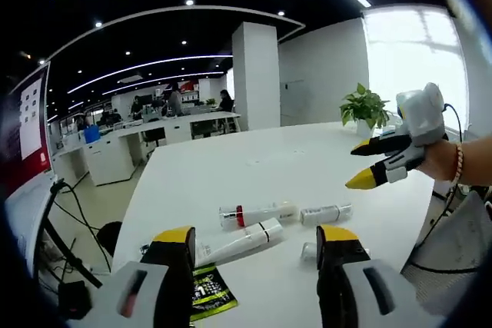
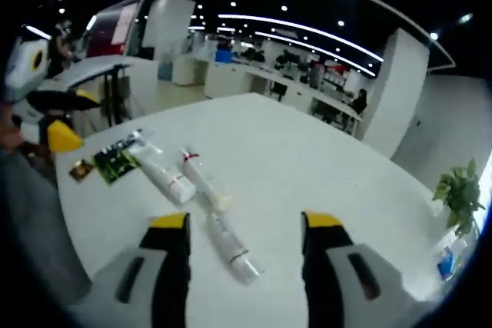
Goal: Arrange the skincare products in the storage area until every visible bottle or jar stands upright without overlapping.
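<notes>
Both tongs released — left tongs (image 1: 255, 245), right tongs (image 2: 246, 224) — hovering over the white surface (image 1: 292, 163). Three tubes (image 1: 257, 213) lie flat near its front edge, none upright. Best to take the nearest tube (image 2: 228, 245) mid-body, then tip it up. A dark packet (image 1: 209, 290) lies just beside; potted plant (image 1: 364, 108) well apart.

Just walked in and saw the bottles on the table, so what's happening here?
A person holds a tool in each hand above a white table, neither gripping anything. The left tool and right tool both hang open over several skincare tubes, which all lie on their sides. A green sachet lies beside them. Nothing stands upright yet, so arranging hasn't really begun.
</notes>
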`<state>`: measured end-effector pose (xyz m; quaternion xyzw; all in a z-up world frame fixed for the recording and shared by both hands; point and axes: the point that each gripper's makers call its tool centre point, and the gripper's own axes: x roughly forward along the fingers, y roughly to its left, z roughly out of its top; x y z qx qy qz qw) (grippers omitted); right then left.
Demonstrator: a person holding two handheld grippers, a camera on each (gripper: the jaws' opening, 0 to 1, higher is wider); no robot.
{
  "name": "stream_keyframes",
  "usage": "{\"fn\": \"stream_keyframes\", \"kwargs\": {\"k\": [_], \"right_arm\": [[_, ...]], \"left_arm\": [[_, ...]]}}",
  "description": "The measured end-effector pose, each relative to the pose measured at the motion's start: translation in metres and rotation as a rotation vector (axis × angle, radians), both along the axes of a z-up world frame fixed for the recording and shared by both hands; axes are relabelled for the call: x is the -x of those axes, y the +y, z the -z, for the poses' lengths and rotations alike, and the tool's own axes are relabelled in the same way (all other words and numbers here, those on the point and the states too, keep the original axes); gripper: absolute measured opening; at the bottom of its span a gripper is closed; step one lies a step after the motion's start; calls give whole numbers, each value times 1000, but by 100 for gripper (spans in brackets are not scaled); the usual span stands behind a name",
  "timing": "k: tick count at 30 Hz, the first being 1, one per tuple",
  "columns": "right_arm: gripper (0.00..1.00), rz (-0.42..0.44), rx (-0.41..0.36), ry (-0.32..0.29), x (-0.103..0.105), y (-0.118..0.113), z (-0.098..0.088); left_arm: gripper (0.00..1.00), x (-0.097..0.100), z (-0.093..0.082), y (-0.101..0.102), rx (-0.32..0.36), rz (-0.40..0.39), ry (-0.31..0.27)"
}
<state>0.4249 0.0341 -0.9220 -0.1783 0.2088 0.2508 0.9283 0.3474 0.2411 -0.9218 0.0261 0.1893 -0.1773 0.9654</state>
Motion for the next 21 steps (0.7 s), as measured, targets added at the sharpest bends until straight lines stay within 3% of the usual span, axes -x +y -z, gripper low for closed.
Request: {"fn": "stream_keyframes", "kwargs": {"k": [8, 16, 21], "right_arm": [[57, -52, -23, -16, -19, 10, -20], [54, -71, -94, -109, -39, 19, -48], [55, -87, -137, -155, -40, 22, -64]], "left_arm": [[66, -1, 2, 3, 4, -12, 10], [66, 0, 6, 5, -14, -15, 24], [66, 0, 5, 7, -6, -22, 25]]}}
